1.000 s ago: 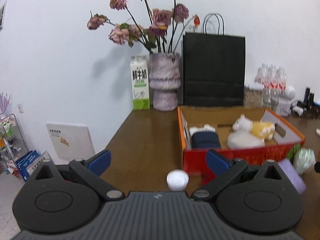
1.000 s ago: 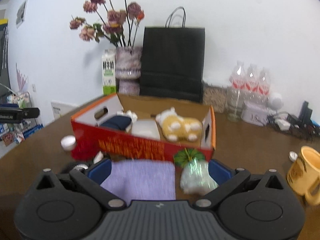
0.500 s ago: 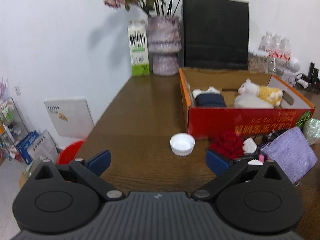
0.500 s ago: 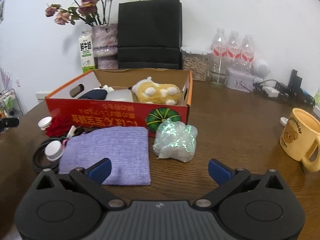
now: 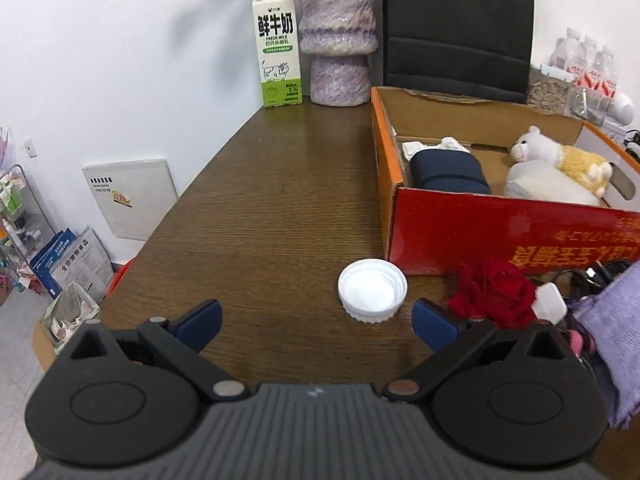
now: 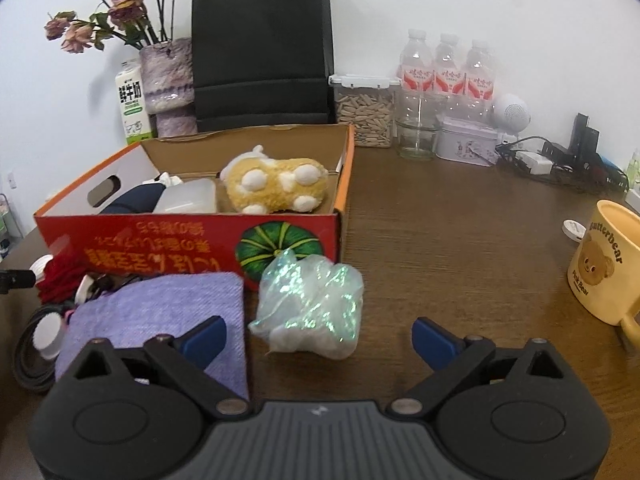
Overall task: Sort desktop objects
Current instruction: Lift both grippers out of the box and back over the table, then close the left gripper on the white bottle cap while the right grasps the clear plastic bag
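A red and orange cardboard box [image 5: 480, 232] [image 6: 160, 252] stands on the brown table, holding a yellow plush toy [image 6: 276, 186], a navy pouch [image 5: 446, 170] and a pale container [image 6: 188, 198]. In front of it lie a white cap [image 5: 372, 290], a red cloth flower [image 5: 494, 294], a purple cloth pouch [image 6: 160, 320] and a shiny crumpled bag [image 6: 312, 304]. My left gripper [image 5: 316, 322] is open, just short of the white cap. My right gripper [image 6: 320, 338] is open, with the shiny bag lying just ahead between its fingers.
A milk carton [image 5: 277, 46], a purple vase [image 5: 338, 36] and a black paper bag [image 6: 262, 46] stand at the back. Water bottles [image 6: 446, 68], a seed jar [image 6: 364, 110], a tin and cables sit back right. A yellow mug [image 6: 608, 272] is at right. The table's left edge drops to floor clutter.
Both grippers have risen and tilted down toward the table, then moved forward. The white cap and the shiny bag now lie closer to the open fingers.
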Demonstrator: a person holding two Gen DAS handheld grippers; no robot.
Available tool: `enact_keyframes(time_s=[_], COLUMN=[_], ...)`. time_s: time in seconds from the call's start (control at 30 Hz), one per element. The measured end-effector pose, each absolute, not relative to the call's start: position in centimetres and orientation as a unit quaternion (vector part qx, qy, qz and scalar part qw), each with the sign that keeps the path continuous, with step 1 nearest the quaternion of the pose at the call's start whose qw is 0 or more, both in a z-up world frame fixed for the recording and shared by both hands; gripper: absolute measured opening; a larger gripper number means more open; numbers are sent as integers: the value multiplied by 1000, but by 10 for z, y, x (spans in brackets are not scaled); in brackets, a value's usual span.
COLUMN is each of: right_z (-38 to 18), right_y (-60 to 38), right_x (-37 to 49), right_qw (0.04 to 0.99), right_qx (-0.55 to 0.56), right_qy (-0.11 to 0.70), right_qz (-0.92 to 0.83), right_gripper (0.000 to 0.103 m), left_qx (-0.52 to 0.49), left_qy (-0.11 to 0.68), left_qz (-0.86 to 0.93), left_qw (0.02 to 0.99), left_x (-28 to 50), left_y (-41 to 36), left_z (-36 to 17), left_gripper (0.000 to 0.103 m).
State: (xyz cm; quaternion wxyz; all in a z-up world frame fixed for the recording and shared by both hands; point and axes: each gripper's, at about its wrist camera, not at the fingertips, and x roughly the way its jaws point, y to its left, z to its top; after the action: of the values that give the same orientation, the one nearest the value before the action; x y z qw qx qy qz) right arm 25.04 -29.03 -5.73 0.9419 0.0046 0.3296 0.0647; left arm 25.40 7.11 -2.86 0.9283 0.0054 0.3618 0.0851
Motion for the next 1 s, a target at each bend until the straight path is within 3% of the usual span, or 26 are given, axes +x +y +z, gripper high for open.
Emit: enact_keyframes(time_s=[0.2, 0.47, 0.53, 0.63, 0.7, 1.0], right_z=[-62, -66, -67, -68, -69, -65], right_y=[-290, -287, -285, -283, -282, -282], right_x=[263, 266, 266, 264, 263, 254], right_qw=[939, 940, 940, 941, 942, 948], right_qx=[11, 7, 4, 3, 3, 3], right_qy=[336, 331, 330, 327, 324, 305], right_qz=[70, 81, 85, 91, 93, 94], right_gripper=[87, 75, 66, 57, 52, 48], left_qx=[18, 23, 21, 15, 13, 2], left_qy=[363, 363, 359, 353, 350, 341], left_qz=[81, 69, 66, 52, 42, 51], left_qw=[928, 929, 931, 934, 936, 939], left_x=[266, 273, 274, 272, 270, 262], left_y=[65, 61, 61, 60, 58, 60], left_z=[-33, -39, -39, -39, -39, -38], left_gripper=[102, 84, 78, 63, 42, 41])
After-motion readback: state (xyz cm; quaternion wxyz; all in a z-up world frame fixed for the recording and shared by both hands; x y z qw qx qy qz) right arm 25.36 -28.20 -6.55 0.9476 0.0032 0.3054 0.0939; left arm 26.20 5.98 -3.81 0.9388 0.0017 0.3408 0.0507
